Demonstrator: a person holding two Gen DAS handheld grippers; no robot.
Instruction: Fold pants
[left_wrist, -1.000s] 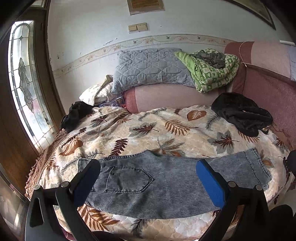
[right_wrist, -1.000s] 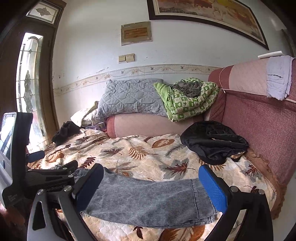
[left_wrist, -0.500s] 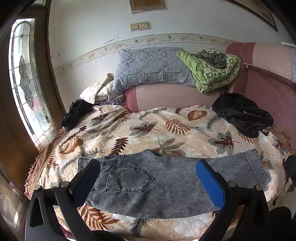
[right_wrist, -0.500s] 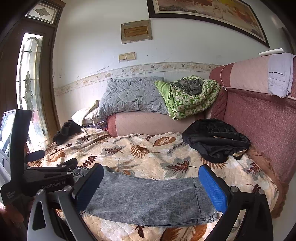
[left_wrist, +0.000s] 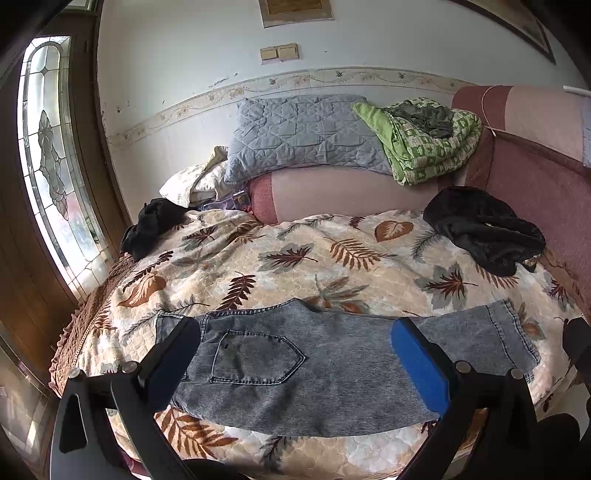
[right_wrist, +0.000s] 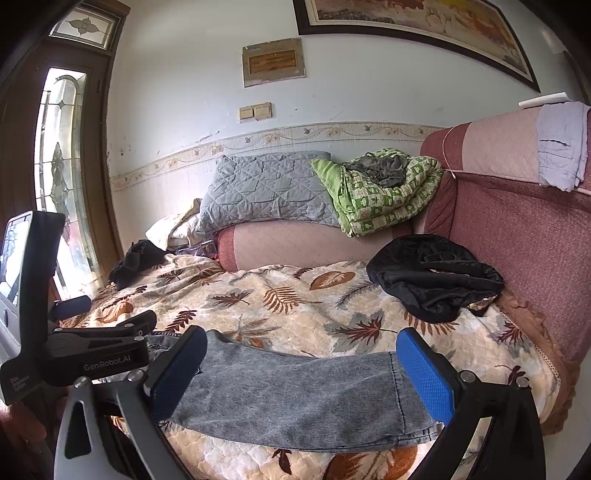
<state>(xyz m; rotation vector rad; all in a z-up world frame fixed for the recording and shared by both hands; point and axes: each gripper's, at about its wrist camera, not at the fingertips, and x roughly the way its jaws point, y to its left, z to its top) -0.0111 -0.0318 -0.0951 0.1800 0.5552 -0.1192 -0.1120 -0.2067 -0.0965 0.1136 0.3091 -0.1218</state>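
A: Left wrist view. Count?
B: One pair of pants (left_wrist: 295, 365), grey washed denim, folded lengthwise, flat along the near edge of the bed (left_wrist: 295, 258). Waist left, hem right, one pointed back pocket up. Left tongs (left_wrist: 295, 363) spread wide above them, pinching nothing.
A: Rest?
B: Two black garments (left_wrist: 484, 230), crumpled, one at each side of the bed. One grey quilted pillow (left_wrist: 299, 138), one green blanket (left_wrist: 421, 147). Leaf-print quilted cover.
A: Right wrist view?
B: Right tongs (right_wrist: 301, 369) also spread, blue textured pads, over the leg end. Left tongs at left edge. Stained-glass window (right_wrist: 59, 184), one framed painting (right_wrist: 406, 22), maroon headboard (right_wrist: 517, 221).
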